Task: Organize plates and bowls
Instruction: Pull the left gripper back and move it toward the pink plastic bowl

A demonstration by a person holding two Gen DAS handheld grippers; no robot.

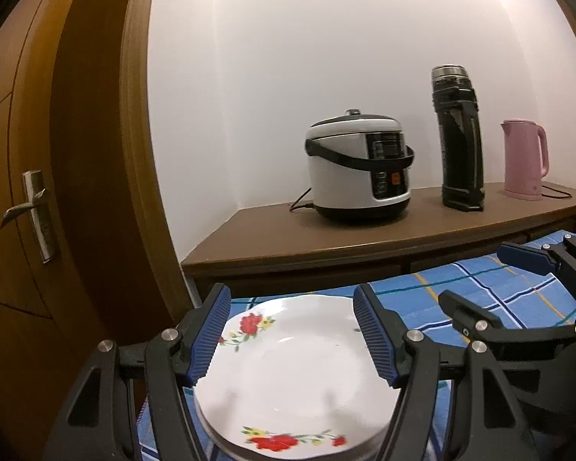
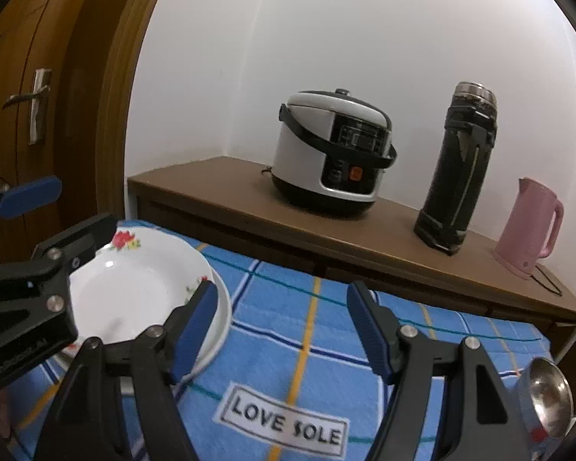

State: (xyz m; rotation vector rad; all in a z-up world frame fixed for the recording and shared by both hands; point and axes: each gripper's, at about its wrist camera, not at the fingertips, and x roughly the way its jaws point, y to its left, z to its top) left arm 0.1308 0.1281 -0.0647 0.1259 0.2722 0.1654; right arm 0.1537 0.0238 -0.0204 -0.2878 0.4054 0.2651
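A stack of white plates with red flowers (image 1: 288,376) lies on the blue checked cloth (image 1: 460,284), near its left edge. My left gripper (image 1: 292,292) hovers over the stack, open, with its blue pads (image 1: 211,330) astride the top plate and not pressing on it. My right gripper (image 2: 284,288) stands open over bare cloth to the right of the plates (image 2: 142,288), with nothing between its fingers. It shows at the right of the left wrist view (image 1: 491,280), and the left gripper (image 2: 86,203) shows at the left of the right wrist view. A shiny steel bowl (image 2: 549,395) sits at the cloth's right edge.
Behind the cloth runs a brown sideboard (image 2: 219,196) against the white wall, carrying a rice cooker (image 2: 330,153), a tall black flask (image 2: 457,176) and a pink kettle (image 2: 530,226) with its cord. A wooden door (image 1: 27,199) with a lever handle stands to the left.
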